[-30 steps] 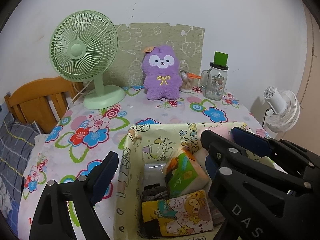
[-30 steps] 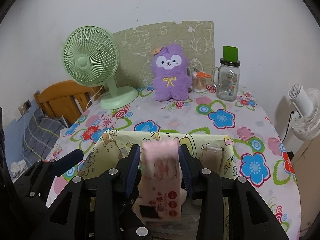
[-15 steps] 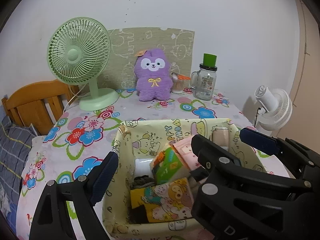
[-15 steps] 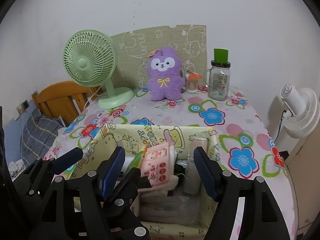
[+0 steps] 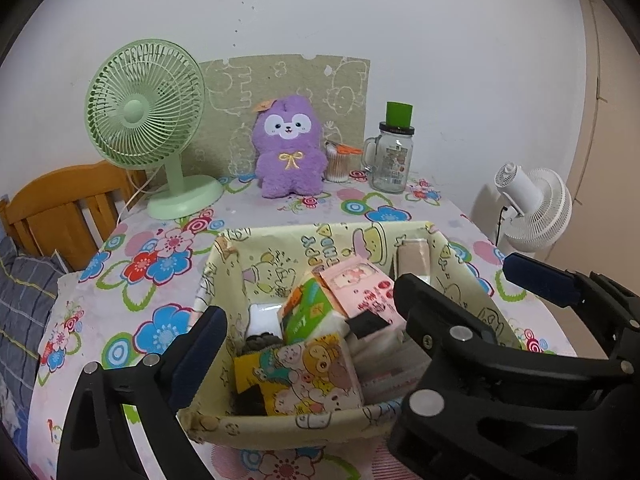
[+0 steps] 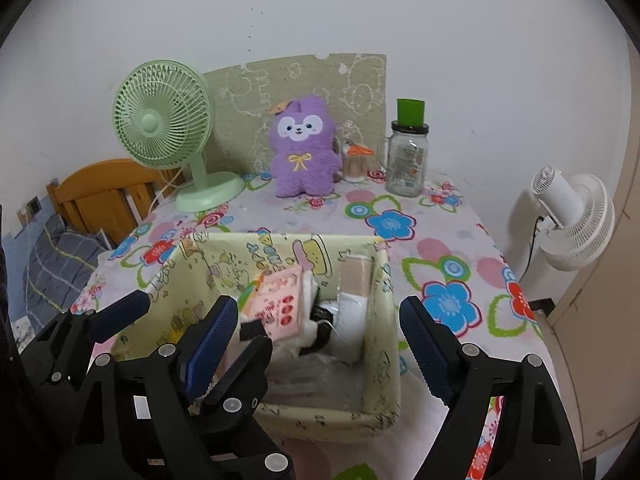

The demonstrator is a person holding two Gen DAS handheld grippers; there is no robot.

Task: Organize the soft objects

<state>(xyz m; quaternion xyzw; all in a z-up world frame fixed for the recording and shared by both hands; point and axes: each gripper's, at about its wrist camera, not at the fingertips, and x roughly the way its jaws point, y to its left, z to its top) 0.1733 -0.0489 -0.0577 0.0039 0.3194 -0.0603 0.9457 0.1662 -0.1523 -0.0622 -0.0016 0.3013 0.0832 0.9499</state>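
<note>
In the right wrist view the right gripper (image 6: 320, 340) fills the bottom of the frame and points forward over the near rim of the yellow fabric basket (image 6: 384, 360); its two blue-padded fingers (image 6: 212, 336) stand wide apart and nothing is between them. The pink tissue pack (image 6: 280, 304) lies inside the basket, in the middle of the frame, leaning on the other packs and free of the pads. The left gripper (image 6: 120, 316) shows at the lower left of this view, just beside the basket's left wall. In the left wrist view the left gripper (image 5: 360, 304) is also spread open and empty: one finger (image 5: 200, 352) is at the lower left, next to the basket's left side, and the other is at the right edge of the frame. The black body of the right gripper covers the lower right there. Inside the basket (image 5: 224, 280) lie the pink tissue pack (image 5: 360, 292), a green tissue pack (image 5: 308, 312) and a yellow cartoon pack (image 5: 312, 376). At the upper centre a purple plush toy (image 5: 288, 148) stands upright on the flowered tablecloth (image 5: 152, 264), well apart from the basket.
</note>
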